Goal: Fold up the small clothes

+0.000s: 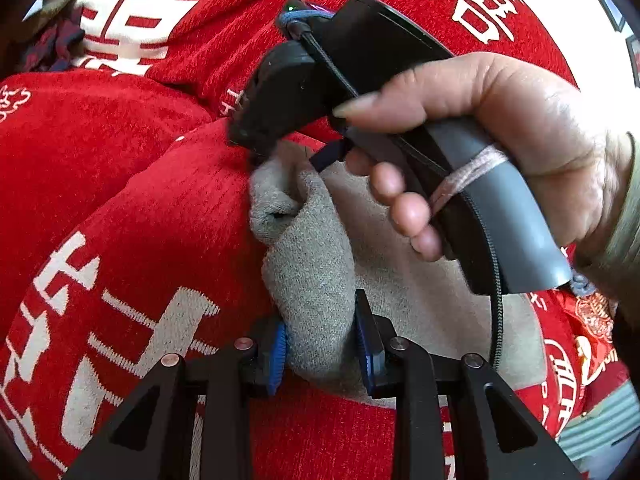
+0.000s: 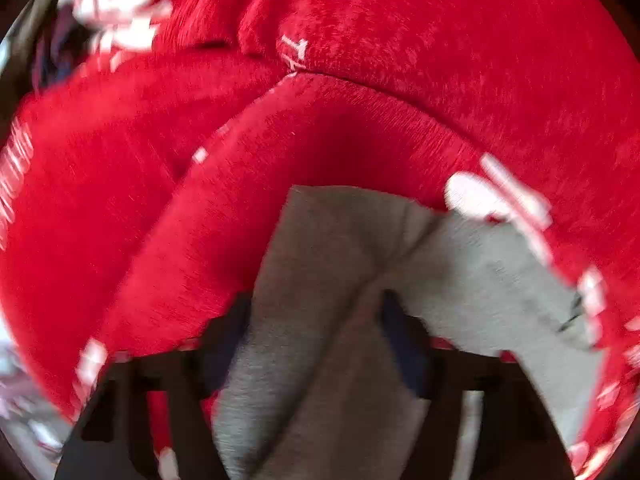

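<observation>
Grey sock (image 1: 316, 264): I see it lying on the red blanket (image 1: 140, 208), bunched into a ridge.
Left tool (image 1: 320, 346): I have it pinching the sock's near end.
Right tool (image 1: 280, 148): tips at the sock's far end; in its own blurred view the sock sits between the fingers, grip unclear.
Hand (image 1: 500, 140): wrapped round the right tool's handle.

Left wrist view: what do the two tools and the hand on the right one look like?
The left tool has black angular fingers with metal rivets and ribbed blue pads. The right tool is a black body on a grey handle, with a black cable, a green light and a pinkish cord looped around the handle. The hand shows a pale greenish sleeve cuff.
</observation>
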The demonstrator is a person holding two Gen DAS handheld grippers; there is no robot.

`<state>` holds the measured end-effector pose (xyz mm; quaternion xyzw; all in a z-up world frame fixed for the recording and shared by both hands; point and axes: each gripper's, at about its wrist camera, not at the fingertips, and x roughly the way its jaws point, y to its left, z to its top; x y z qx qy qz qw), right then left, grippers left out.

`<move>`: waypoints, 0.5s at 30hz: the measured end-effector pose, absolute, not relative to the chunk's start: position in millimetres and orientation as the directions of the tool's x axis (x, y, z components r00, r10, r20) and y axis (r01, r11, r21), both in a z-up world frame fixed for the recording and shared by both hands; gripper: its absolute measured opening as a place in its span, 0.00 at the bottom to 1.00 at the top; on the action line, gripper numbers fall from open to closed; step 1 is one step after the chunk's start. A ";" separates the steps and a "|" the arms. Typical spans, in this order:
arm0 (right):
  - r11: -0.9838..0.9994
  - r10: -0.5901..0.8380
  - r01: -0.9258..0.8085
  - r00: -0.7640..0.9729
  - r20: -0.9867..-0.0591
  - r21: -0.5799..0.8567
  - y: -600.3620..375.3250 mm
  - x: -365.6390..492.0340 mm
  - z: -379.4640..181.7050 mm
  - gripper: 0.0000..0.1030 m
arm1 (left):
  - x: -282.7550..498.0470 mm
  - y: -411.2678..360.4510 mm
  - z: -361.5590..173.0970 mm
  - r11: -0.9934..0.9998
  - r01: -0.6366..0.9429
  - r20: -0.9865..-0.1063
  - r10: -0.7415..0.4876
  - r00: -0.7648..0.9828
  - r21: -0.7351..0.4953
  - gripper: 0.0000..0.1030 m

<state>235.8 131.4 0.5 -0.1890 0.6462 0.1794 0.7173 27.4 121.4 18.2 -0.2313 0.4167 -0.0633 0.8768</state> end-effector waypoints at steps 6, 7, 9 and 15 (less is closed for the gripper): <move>0.879 0.174 -0.464 0.089 -0.981 0.114 91.1 240.2 23.3 0.17 | 23.4 115.9 27.4 0.903 -0.078 -0.711 -0.276 0.647 -0.422 0.25; 0.877 0.203 -0.459 0.095 -0.975 0.138 85.0 239.5 28.1 0.17 | 22.6 114.9 29.9 0.906 -0.077 -0.709 -0.271 0.651 -0.416 0.25; 0.876 0.262 -0.444 0.106 -0.959 0.190 71.9 240.1 39.7 0.17 | 21.7 110.1 37.2 0.917 -0.077 -0.711 -0.249 0.658 -0.392 0.25; 0.872 0.392 -0.375 0.148 -0.908 0.316 27.7 241.2 66.0 0.17 | 25.3 88.5 60.5 0.947 -0.051 -0.727 -0.208 0.655 -0.317 0.24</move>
